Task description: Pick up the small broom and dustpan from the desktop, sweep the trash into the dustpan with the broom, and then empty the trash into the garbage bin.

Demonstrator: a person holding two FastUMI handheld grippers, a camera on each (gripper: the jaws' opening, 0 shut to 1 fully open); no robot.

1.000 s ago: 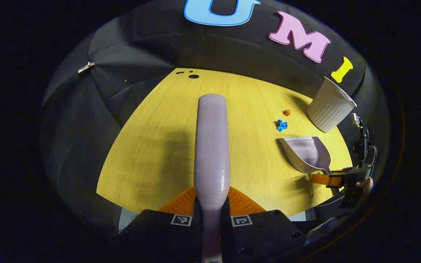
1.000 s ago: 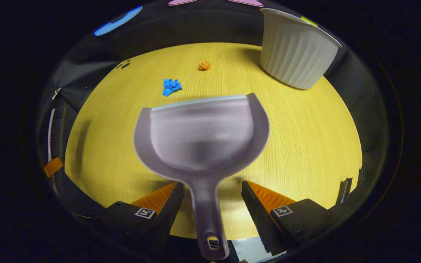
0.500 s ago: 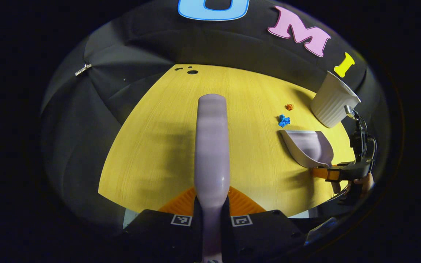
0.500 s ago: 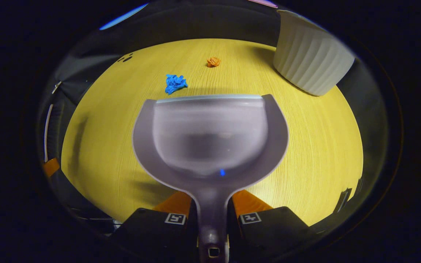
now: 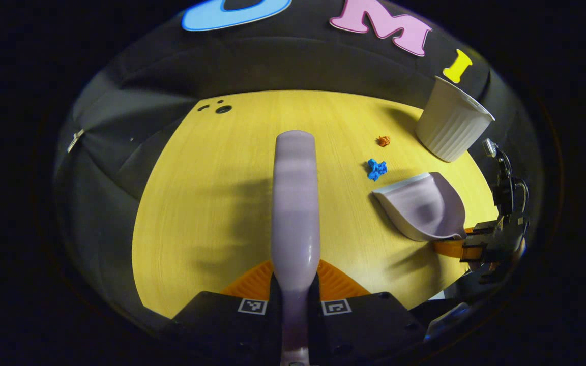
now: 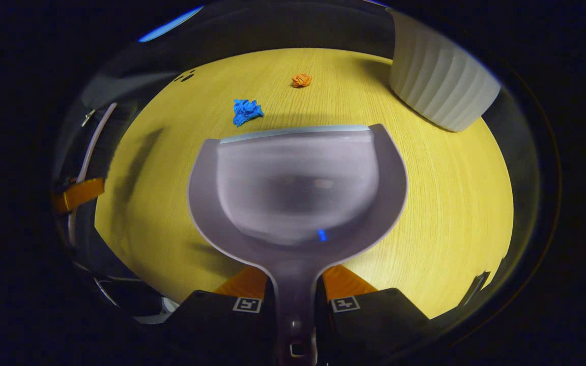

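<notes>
The small broom (image 5: 295, 203) stands straight out from the left gripper (image 5: 295, 292), whose two fingers are closed tight on its pale lilac handle; the handle's rounded end points toward the far edge of the desk (image 5: 211, 203). Its bristles cannot be made out. The dustpan (image 6: 295, 188), the same pale lilac, is held by its handle between the closed fingers of the right gripper (image 6: 295, 305), both pressing on it. In the left gripper view the dustpan (image 5: 422, 208) sits near the desk's right edge, with the right gripper (image 5: 468, 246) behind it; whether its front lip touches the wood cannot be told. The pan is empty apart from a small blue spot near its back wall, which may be only a glint.

Just beyond the pan's front lip, toward the far edge, lies a crumpled blue scrap (image 6: 246, 111), close to the lip but apart from it. An orange scrap (image 6: 301, 80) lies farther on, well apart from the blue one.

The garbage bin (image 5: 450, 127), a white ribbed cup-shaped container, stands upright at the desk's far right corner; its inside is hidden from both views.

The desk is yellow wood-grain, with small dark holes (image 5: 219, 108) near its far left corner. Black cloth (image 5: 283, 66) hangs behind and beside it as the booth's wall.
</notes>
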